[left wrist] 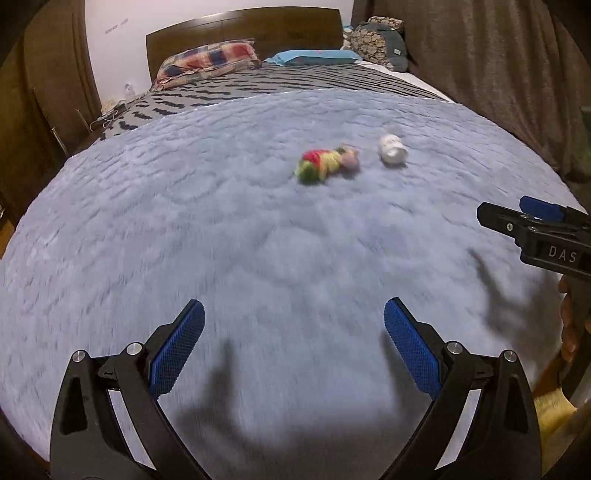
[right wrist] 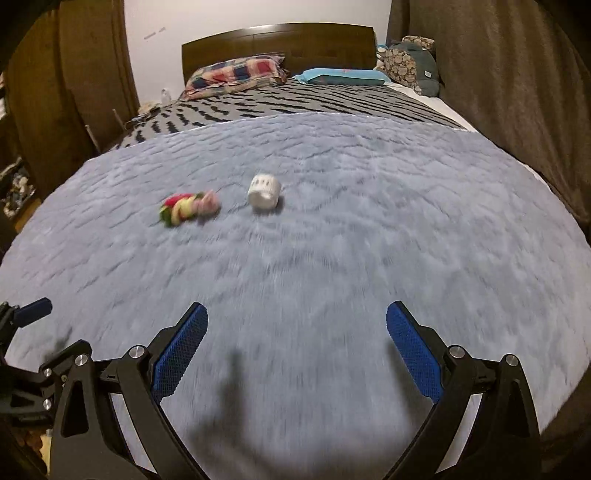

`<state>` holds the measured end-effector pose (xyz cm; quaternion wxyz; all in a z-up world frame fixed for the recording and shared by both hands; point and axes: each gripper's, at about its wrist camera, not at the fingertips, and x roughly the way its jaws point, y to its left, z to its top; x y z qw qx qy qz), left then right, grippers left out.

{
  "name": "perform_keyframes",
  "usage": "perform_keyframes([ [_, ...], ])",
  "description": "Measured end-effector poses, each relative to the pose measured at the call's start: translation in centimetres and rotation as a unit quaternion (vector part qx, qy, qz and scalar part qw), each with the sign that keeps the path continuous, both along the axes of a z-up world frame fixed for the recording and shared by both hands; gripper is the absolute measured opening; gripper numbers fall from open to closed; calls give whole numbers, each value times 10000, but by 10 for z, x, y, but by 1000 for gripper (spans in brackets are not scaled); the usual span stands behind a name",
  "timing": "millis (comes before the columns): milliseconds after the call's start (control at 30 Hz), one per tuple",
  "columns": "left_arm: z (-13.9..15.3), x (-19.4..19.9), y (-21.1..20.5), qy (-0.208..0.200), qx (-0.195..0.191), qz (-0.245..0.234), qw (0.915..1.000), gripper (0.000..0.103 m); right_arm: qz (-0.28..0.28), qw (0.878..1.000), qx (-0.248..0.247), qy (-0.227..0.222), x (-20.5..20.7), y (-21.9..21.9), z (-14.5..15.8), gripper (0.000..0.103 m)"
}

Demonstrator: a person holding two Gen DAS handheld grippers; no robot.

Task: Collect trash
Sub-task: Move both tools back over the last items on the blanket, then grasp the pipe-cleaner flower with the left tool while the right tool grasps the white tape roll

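A crumpled red, yellow and green wrapper lies on the blue fluffy blanket in the middle of the bed. A small white cup lies on its side just right of it. Both also show in the right wrist view: the wrapper and the cup. My left gripper is open and empty over the near part of the blanket. My right gripper is open and empty too, and its side shows in the left wrist view. Both views are motion-blurred.
A grey patterned cover lies beyond the blanket, with a plaid pillow, a blue pillow and a wooden headboard. Brown curtains hang along the right side. A nightstand with clutter is at far left.
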<state>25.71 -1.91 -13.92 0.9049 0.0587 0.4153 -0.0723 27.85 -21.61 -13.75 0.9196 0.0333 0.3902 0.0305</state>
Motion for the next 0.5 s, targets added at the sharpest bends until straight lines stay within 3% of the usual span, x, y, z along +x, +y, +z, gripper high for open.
perform_keyframes([
  [300,-7,65,-4,40,70,58,10000,93,-84,9992,336,184,91,10,-9,96],
  [500,-13,95,-13,76,71,35,9999,93,-59,9982,457,390,128,19,-18,74],
])
